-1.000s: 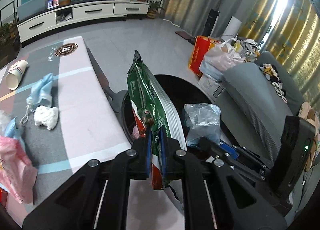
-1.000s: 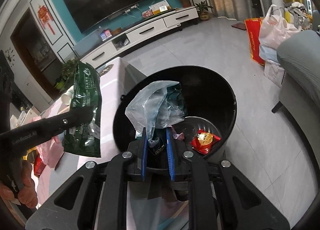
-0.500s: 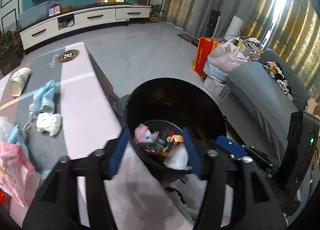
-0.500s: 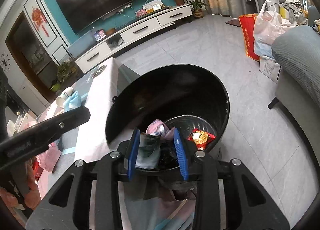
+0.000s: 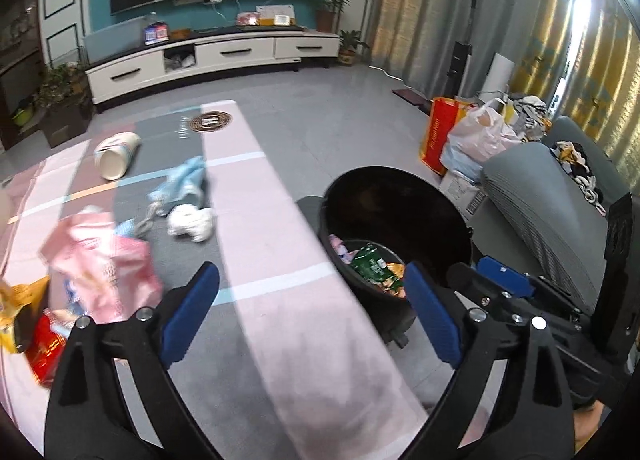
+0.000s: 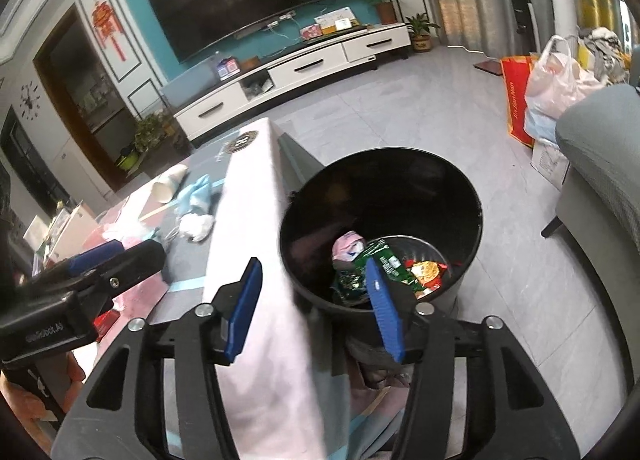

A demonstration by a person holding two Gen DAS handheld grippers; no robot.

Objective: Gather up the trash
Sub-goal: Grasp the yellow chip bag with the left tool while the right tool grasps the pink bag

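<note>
Jaws of left gripper (image 5: 312, 314) and right gripper (image 6: 316, 310) stand spread, empty, above the table edge (image 5: 280, 260). Beside it, black bin (image 6: 460, 188) contains green wrapper (image 6: 384, 256). Pink bag (image 5: 100, 264), tissue (image 5: 192, 222), paper cup (image 5: 116, 154) lie on the table.

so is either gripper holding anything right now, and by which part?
Nothing held. Left gripper and right gripper are both open and empty.

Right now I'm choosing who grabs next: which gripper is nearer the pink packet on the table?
Left. The left gripper hangs over the table beside the pink packet; the right gripper is off by the bin.
</note>
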